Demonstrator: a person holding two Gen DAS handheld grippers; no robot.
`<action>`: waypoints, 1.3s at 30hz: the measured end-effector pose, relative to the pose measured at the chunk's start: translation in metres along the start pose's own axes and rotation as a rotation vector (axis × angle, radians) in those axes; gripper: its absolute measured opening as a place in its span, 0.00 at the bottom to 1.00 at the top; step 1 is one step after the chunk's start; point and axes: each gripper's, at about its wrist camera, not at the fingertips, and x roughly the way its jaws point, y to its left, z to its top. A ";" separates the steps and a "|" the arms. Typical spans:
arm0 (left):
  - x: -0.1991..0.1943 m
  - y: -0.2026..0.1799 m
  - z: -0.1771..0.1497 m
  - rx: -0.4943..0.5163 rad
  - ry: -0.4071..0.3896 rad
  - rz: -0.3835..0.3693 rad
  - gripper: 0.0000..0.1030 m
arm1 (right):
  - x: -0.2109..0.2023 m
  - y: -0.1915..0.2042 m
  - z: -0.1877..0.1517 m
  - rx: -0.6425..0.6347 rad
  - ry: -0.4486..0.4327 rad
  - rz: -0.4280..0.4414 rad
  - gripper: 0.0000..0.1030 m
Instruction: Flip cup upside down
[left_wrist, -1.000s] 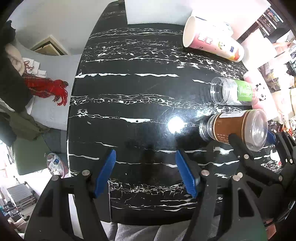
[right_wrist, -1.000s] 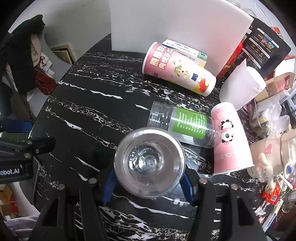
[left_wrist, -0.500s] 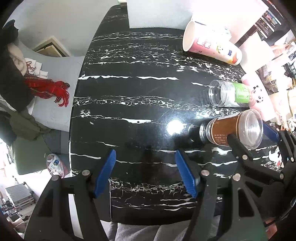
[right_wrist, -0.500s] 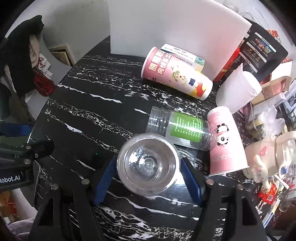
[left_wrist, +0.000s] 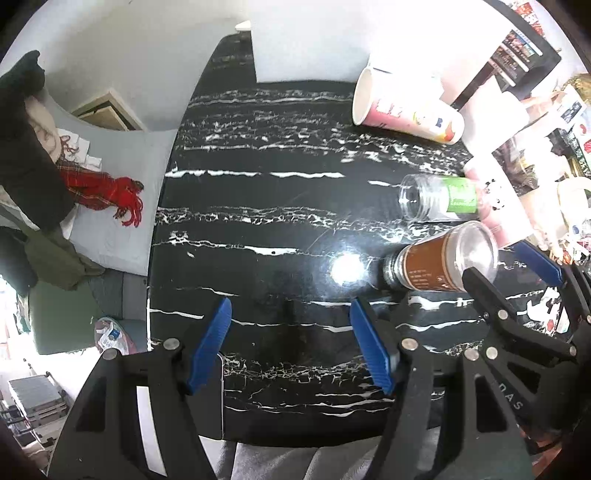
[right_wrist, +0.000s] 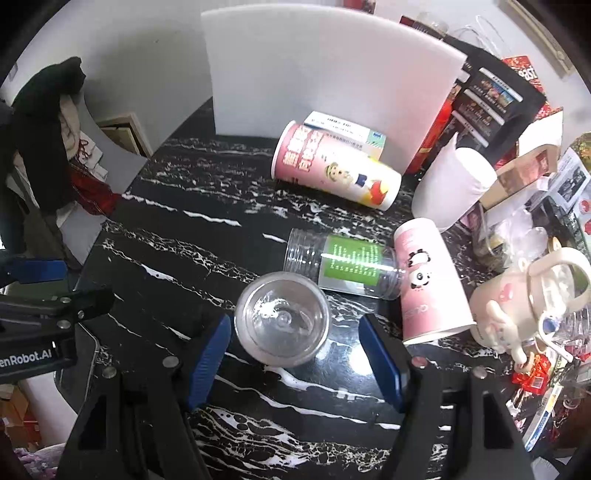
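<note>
Black marble worktop (right_wrist: 192, 258) with white veins carries everything. At lower centre of the right wrist view, the right gripper (right_wrist: 295, 354) stands spread, its blue pads clear of the brown-labelled clear cup (right_wrist: 282, 319), which rests mouth-down, base up, apparently released there. Left gripper (left_wrist: 290, 339) hangs open and empty. Fallen paper cups (right_wrist: 336, 166) and a mug (right_wrist: 517, 299) crowd the right edge.

My left gripper (left_wrist: 288, 345) and my right gripper (right_wrist: 295, 363) look alike: black angular plastic frames with triangular cut-outs, round silver screws at the joints, and flat blue pads (right_wrist: 208, 360) lining the fingers. White lettering reading "enRobot.AI" marks the left one's side in the right wrist view.
</note>
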 end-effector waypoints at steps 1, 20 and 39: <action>-0.004 -0.001 0.000 0.003 -0.007 -0.002 0.64 | -0.004 -0.001 0.000 0.006 -0.004 0.001 0.70; -0.105 -0.039 -0.018 0.098 -0.176 -0.024 0.67 | -0.112 -0.034 -0.008 0.102 -0.107 0.003 0.70; -0.122 -0.079 -0.081 0.125 -0.223 -0.003 0.72 | -0.134 -0.058 -0.065 0.155 -0.099 0.055 0.73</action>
